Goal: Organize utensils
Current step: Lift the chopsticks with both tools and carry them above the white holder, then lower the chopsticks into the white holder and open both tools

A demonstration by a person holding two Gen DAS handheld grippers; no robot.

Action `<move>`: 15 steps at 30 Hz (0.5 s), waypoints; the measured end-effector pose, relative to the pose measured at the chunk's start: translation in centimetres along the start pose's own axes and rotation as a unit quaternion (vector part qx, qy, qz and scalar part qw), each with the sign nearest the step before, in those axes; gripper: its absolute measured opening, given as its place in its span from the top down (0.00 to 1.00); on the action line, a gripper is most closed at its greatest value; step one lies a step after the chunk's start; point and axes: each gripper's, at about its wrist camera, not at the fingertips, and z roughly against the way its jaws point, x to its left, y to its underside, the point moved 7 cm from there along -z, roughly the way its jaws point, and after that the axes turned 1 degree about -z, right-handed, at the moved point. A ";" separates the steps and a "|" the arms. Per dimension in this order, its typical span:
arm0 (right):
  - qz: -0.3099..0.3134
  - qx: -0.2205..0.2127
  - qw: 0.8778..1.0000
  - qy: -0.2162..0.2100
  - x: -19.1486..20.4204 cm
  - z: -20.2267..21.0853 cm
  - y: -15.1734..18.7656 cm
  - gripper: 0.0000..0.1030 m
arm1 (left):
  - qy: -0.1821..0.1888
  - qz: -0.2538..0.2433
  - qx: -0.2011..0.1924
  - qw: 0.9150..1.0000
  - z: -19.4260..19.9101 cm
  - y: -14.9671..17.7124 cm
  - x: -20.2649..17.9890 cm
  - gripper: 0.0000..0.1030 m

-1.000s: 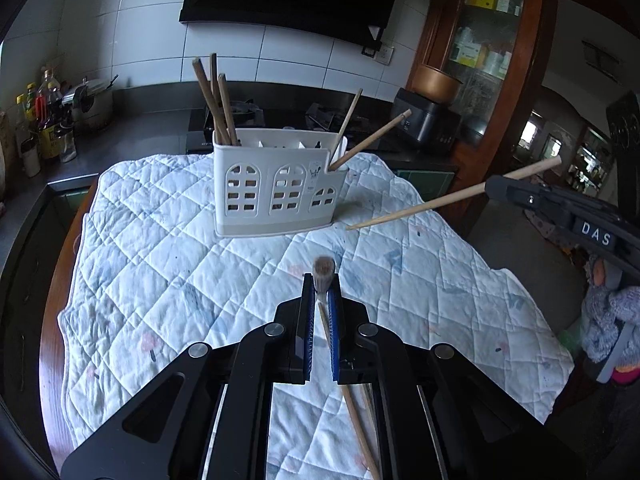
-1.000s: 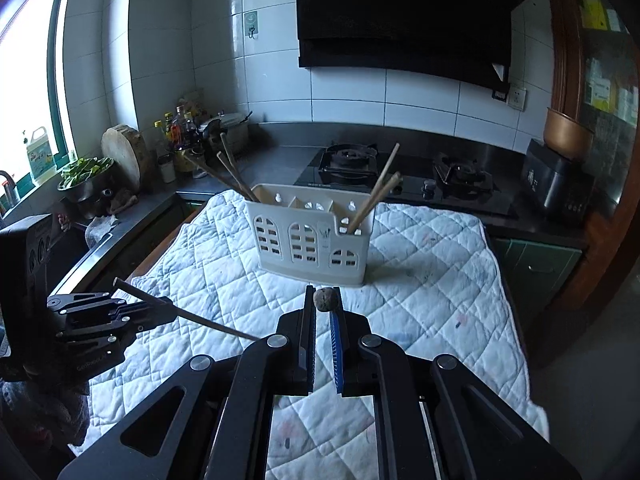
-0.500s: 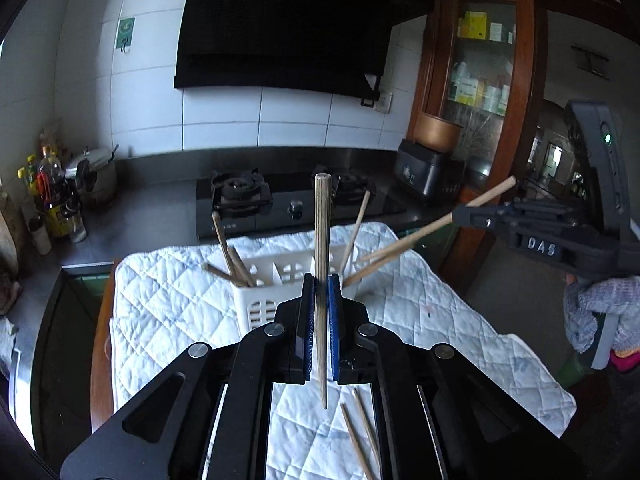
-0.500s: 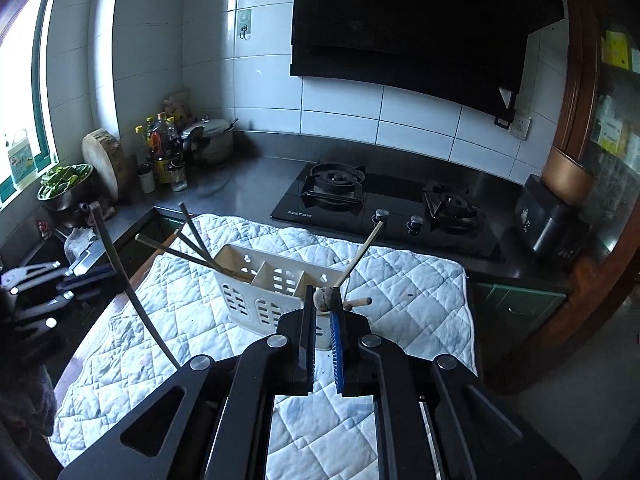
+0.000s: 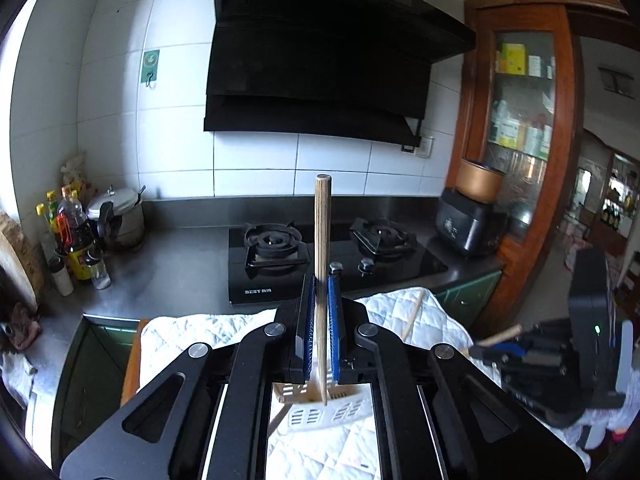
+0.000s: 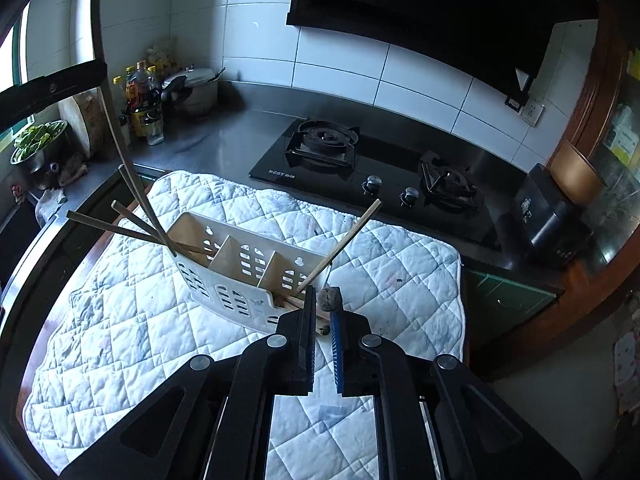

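Note:
My left gripper [image 5: 319, 280] is shut on a wooden chopstick [image 5: 321, 240] held upright; its lower tip hangs over the white slotted holder [image 5: 320, 408]. In the right wrist view that chopstick [image 6: 120, 140] reaches down to the holder's [image 6: 240, 276] left compartment, beside two others. My right gripper [image 6: 322, 304] is shut on a chopstick seen end-on [image 6: 330, 299], over the holder's right compartment, where another chopstick [image 6: 344, 240] leans. In the left wrist view the right gripper [image 5: 496, 346] shows at the right with the chopstick end sticking out.
The holder stands on a quilted white cloth [image 6: 120, 340] on a table. Behind are a gas stove [image 6: 360, 164], a steel counter with bottles [image 6: 140, 100] and a pot, and a black appliance [image 6: 548, 216] at the right.
Both grippers have risen and moved over the holder. The left chopstick now points down at the left compartment; the right one has come over the right compartment.

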 end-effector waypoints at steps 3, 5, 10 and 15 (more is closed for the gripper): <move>0.002 0.005 1.000 -0.001 0.1 -0.8 -0.1 0.93 | -0.004 0.007 0.006 1.000 -1.7 0.0 0.6 0.95; 0.002 0.011 1.000 -0.004 0.2 -1.3 0.0 0.93 | -0.010 0.009 0.014 1.000 -2.7 0.5 0.8 0.95; 0.001 0.017 1.000 -0.009 0.3 -2.3 0.3 0.93 | -0.018 0.006 0.041 0.999 -5.0 2.2 1.1 0.95; -0.006 0.014 1.000 -0.015 0.2 -2.7 0.3 0.93 | -0.020 0.005 0.062 0.998 -6.3 3.5 1.5 0.95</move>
